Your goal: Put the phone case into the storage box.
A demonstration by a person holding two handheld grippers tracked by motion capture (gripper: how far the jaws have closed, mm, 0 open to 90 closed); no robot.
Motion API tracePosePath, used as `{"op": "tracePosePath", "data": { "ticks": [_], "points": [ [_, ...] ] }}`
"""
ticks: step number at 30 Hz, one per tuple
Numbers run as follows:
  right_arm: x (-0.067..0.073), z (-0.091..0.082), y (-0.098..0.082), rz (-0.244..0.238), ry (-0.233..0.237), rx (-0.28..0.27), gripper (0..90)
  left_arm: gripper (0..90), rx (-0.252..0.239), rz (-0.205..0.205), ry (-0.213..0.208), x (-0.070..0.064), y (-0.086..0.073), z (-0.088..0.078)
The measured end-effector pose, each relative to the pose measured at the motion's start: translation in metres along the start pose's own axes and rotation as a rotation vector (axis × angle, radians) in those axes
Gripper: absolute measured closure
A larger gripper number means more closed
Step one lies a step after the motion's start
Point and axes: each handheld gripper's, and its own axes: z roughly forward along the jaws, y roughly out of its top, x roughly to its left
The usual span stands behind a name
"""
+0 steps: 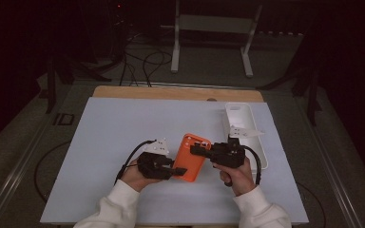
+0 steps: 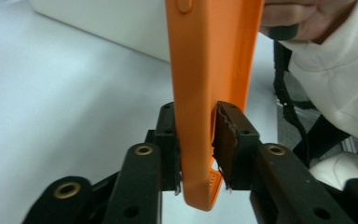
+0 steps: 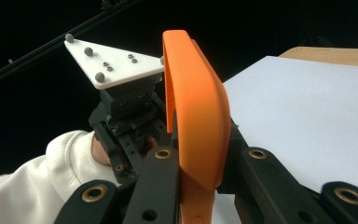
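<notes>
The white table sheet (image 1: 123, 142) is your base; the white tray (image 1: 247, 124) sits just right of the orange phone case (image 1: 193, 156). Your left gripper (image 1: 178, 171) clamps the case's near edge, your right gripper (image 1: 196, 150) its far side. Keep both grips even so the soft case doesn't twist.

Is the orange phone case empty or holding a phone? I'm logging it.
Empty, it seems: the orange phone case shows a hollow curled rim with nothing inside, held between the left gripper and right gripper.
</notes>
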Motion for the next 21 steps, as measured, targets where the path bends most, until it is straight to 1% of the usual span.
{"op": "tracePosePath", "data": {
  "ticks": [4, 9, 11, 12, 14, 17, 21],
  "points": [
    [-0.0021, -0.0012, 0.0, 0.001, 0.034, 0.004, 79.8, 79.4, -0.007, 0.001, -0.007, 0.0003, -0.0007, -0.0009],
    [-0.0035, -0.0024, -0.0001, 0.008, 0.039, 0.0, 78.3, 79.8, -0.036, -0.014, -0.021, 0.0009, -0.0013, -0.002],
    [-0.0042, -0.0031, -0.0005, 0.008, 0.034, -0.002, 77.4, 79.9, -0.059, -0.019, -0.021, 0.0017, -0.0019, -0.0037],
    [-0.0048, -0.0032, -0.001, 0.007, 0.028, -0.001, 76.2, 80.0, -0.063, -0.02, -0.014, 0.0016, -0.0019, -0.0042],
    [-0.0056, -0.0033, -0.0023, 0.01, 0.015, 0.006, 74.6, 80.1, -0.063, -0.018, -0.001, 0.0013, -0.0019, -0.0045],
    [-0.0056, -0.0024, -0.0036, 0.012, -0.004, 0.001, 71.1, 80.1, -0.059, -0.013, 0.018, 0.0003, -0.0018, -0.0041],
    [-0.0046, -0.001, -0.0035, 0.002, -0.03, 0.003, 67.3, 80.2, -0.06, -0.005, 0.035, -0.0006, -0.0019, -0.0046]
  ]
}}
